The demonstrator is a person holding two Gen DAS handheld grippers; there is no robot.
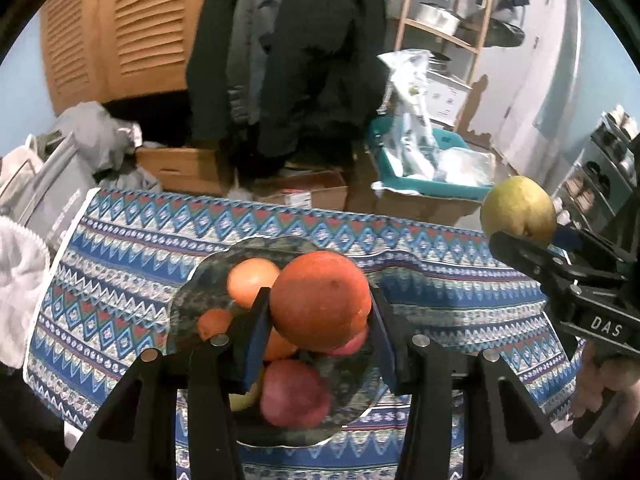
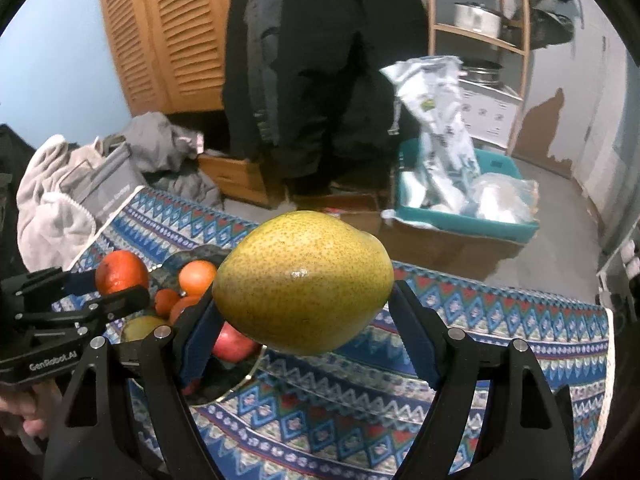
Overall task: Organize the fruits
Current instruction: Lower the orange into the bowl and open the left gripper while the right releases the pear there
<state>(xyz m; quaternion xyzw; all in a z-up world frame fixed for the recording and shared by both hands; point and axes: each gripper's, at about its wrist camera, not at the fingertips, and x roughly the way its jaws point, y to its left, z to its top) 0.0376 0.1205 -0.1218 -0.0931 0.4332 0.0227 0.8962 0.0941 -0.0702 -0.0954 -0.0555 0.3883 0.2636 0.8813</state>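
Fruit in both claws above the dish

Your left claw (image 1: 320,320) pinches an orange (image 1: 320,300) over the glass dish (image 1: 188,300) of fruit; your right claw (image 2: 304,320) pinches a pear (image 2: 304,280) beside it, above the patterned cloth (image 2: 500,340) on the bench.

I see a pear (image 2: 304,282) with speckled, faintly glossy skin, and an orange (image 1: 320,300) that looks matt and dimpled. Woven patterned cloth (image 1: 120,264) covers the table. My tongs (image 2: 304,320) look like matt black plastic with blue pads (image 2: 416,344). The plate (image 1: 192,292) shines like glass.
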